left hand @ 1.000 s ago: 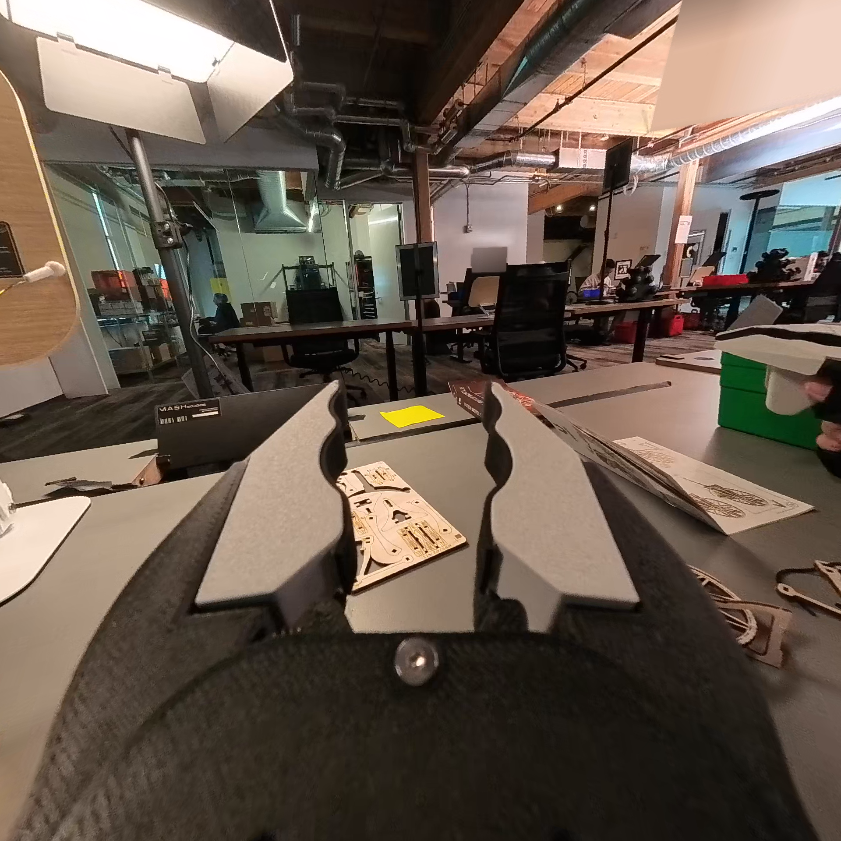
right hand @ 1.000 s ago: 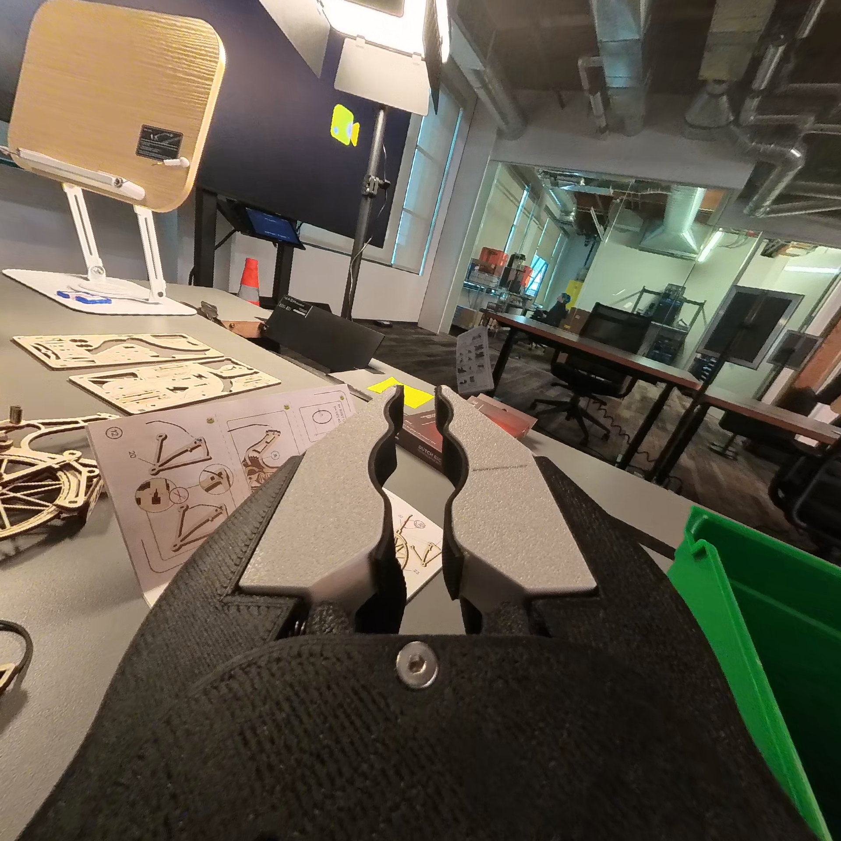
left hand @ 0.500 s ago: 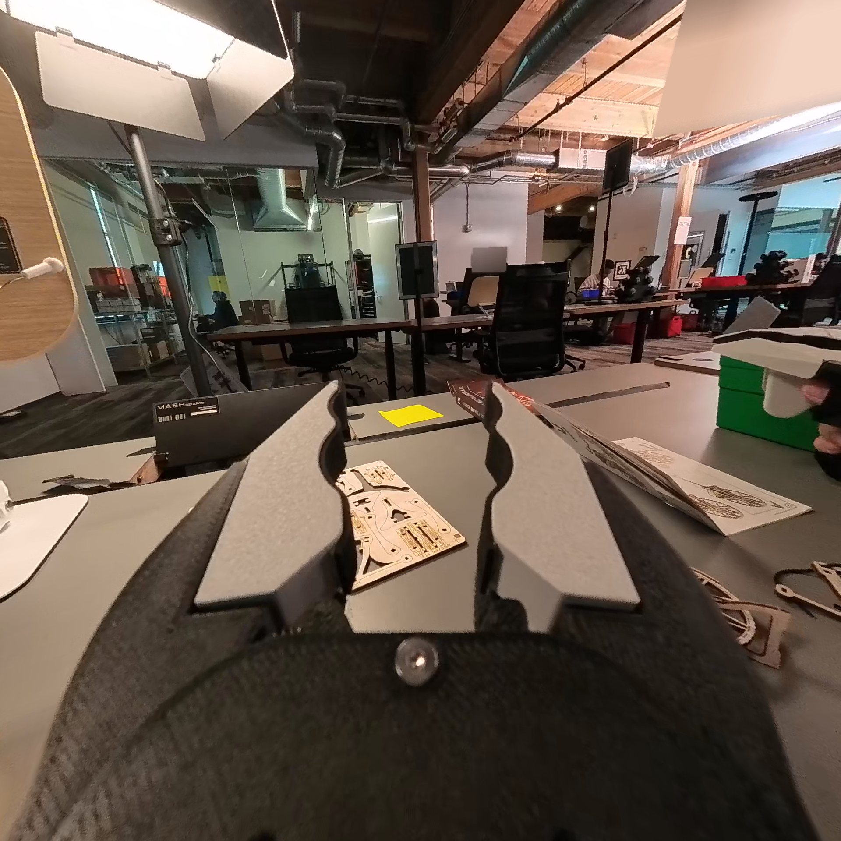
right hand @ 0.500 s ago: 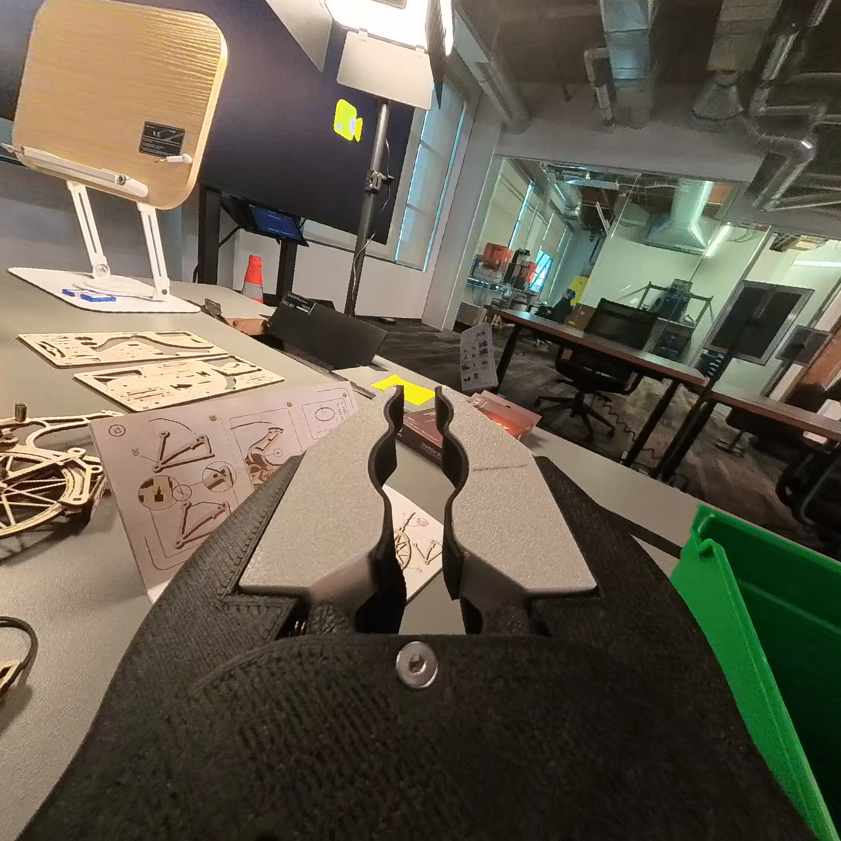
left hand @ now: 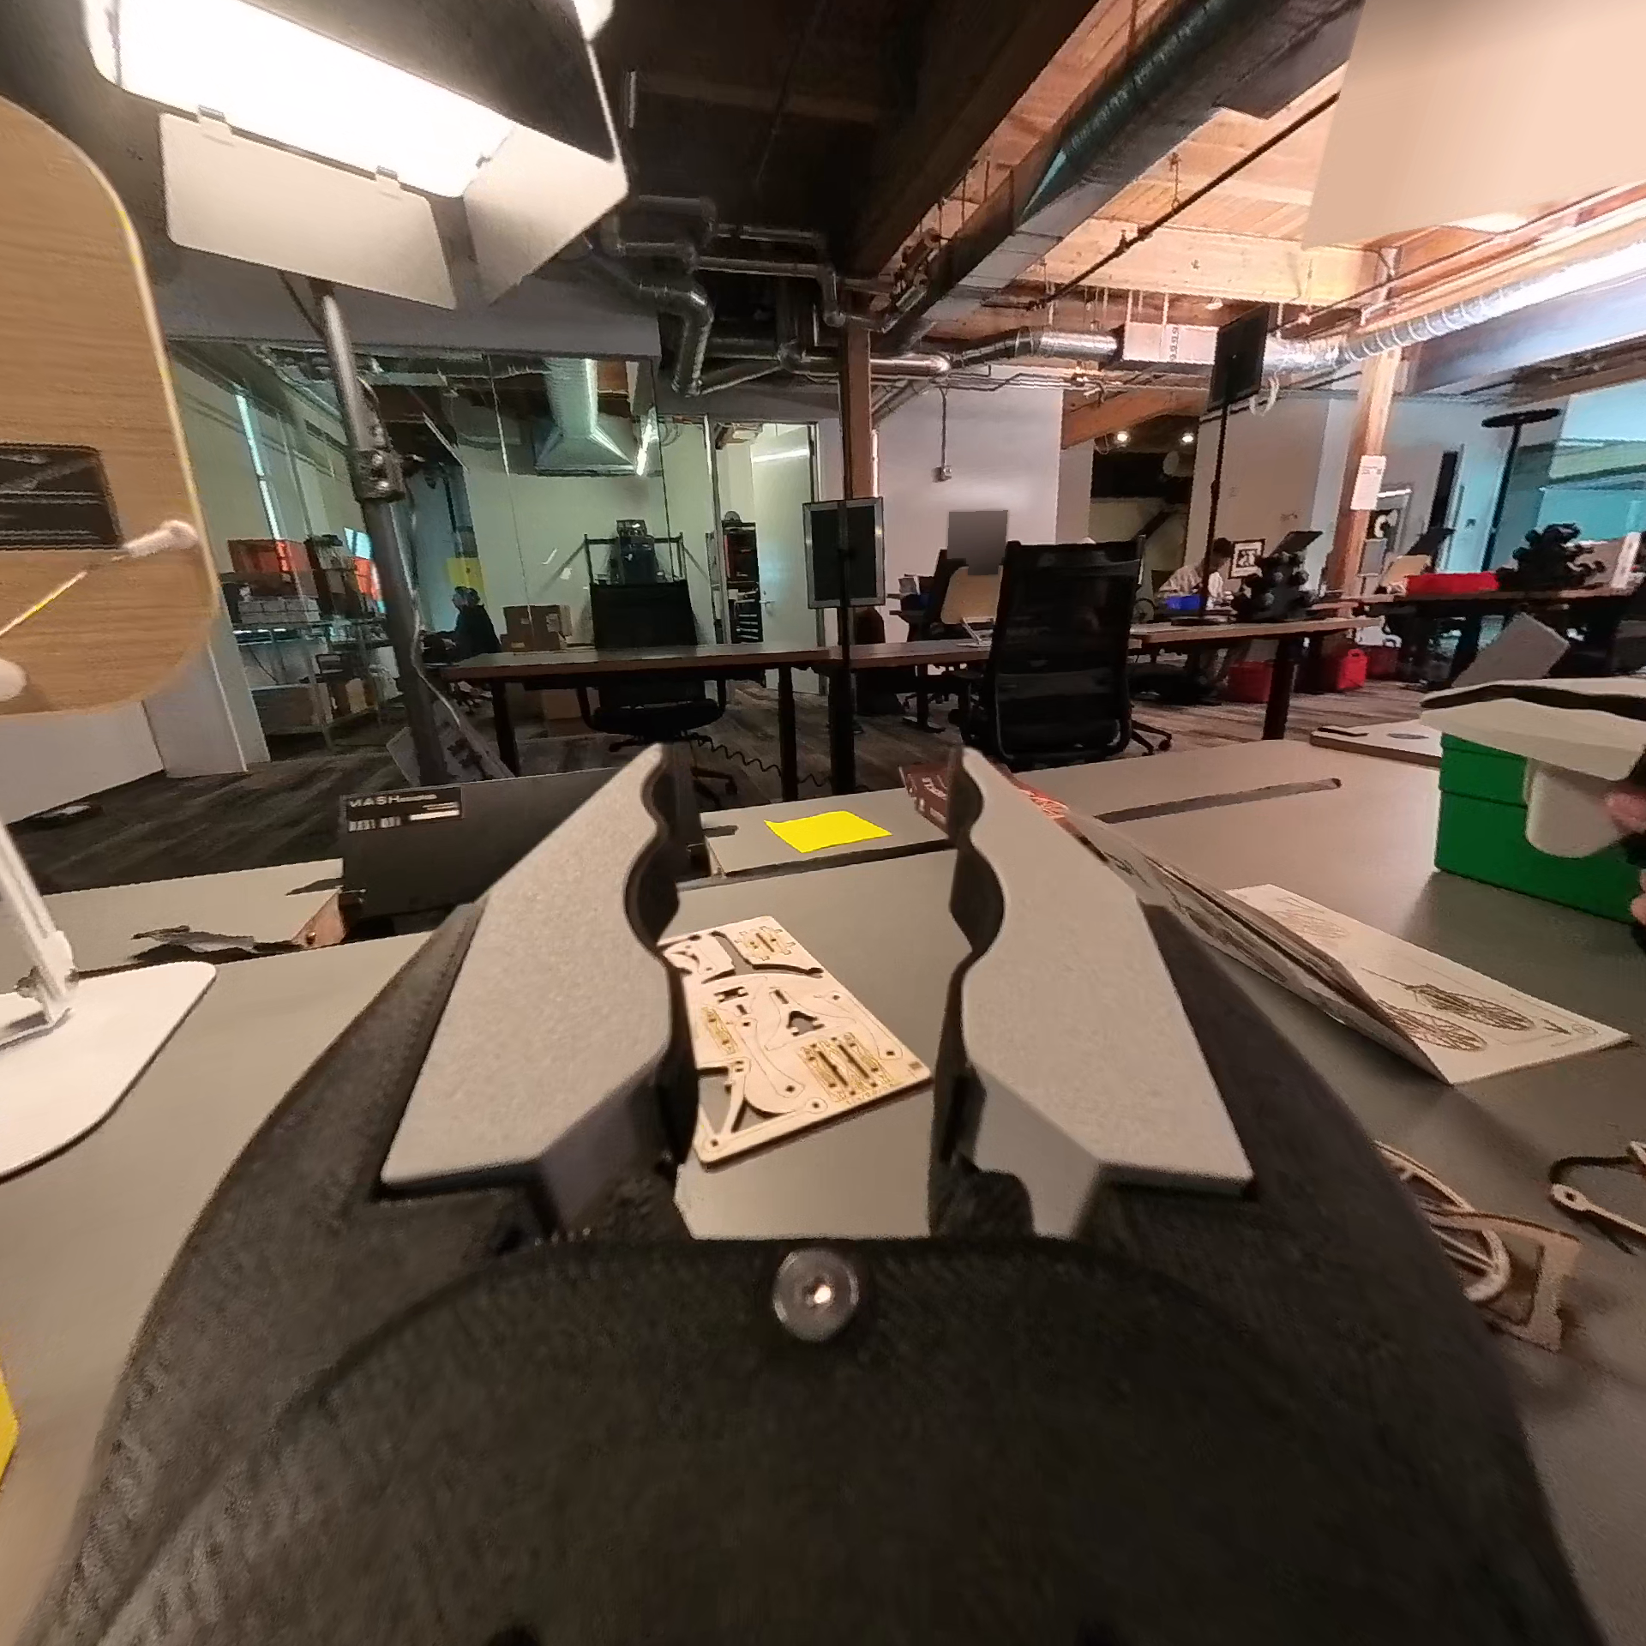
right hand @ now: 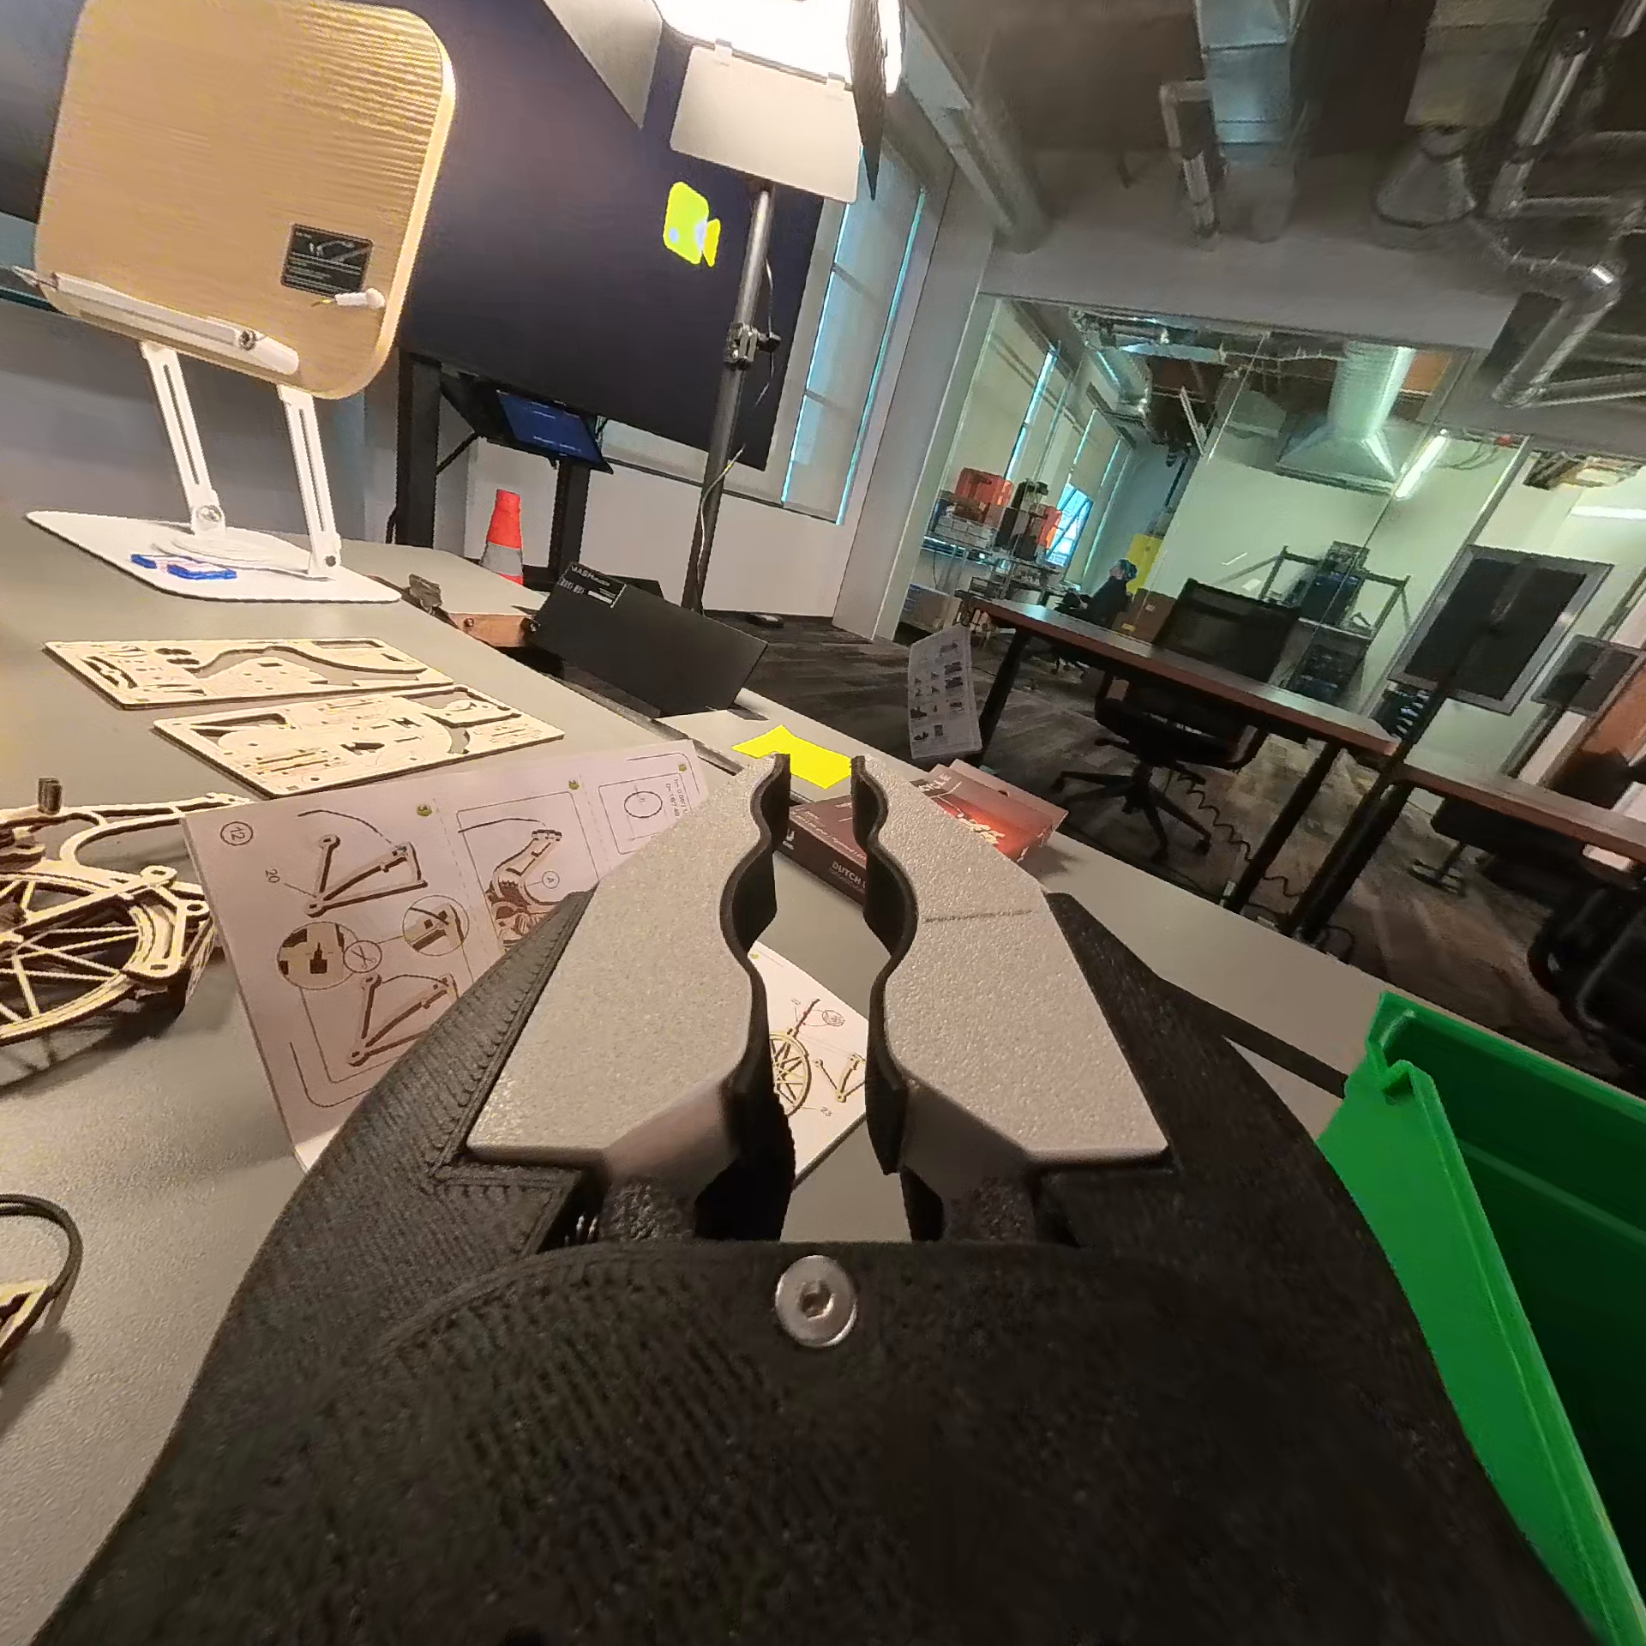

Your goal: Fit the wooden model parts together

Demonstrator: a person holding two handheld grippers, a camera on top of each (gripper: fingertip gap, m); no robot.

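Left wrist view, wooden parts sheet (left hand: 784,1033) beyond hand-held gripper (left hand: 806,784)

We're in an open-plan office/lab w/ workshop feel: long desks (left hand: 641,661) and office chairs (left hand: 1060,659) at 12 o'clock, bare pipes (left hand: 695,294) overhead, glass-walled room (right hand: 1247,499) at 1 o'clock, studio light (left hand: 338,134) at 11.

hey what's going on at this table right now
A person holds a gripper in each hand above a grey table laid out for a wooden model kit. Neither holds anything: the left gripper is wide open over a cut sheet, and the right gripper is nearly closed but empty, above the instructions. A partly built wheel, two more sheets and a green bin sit nearby. No parts are being joined yet.
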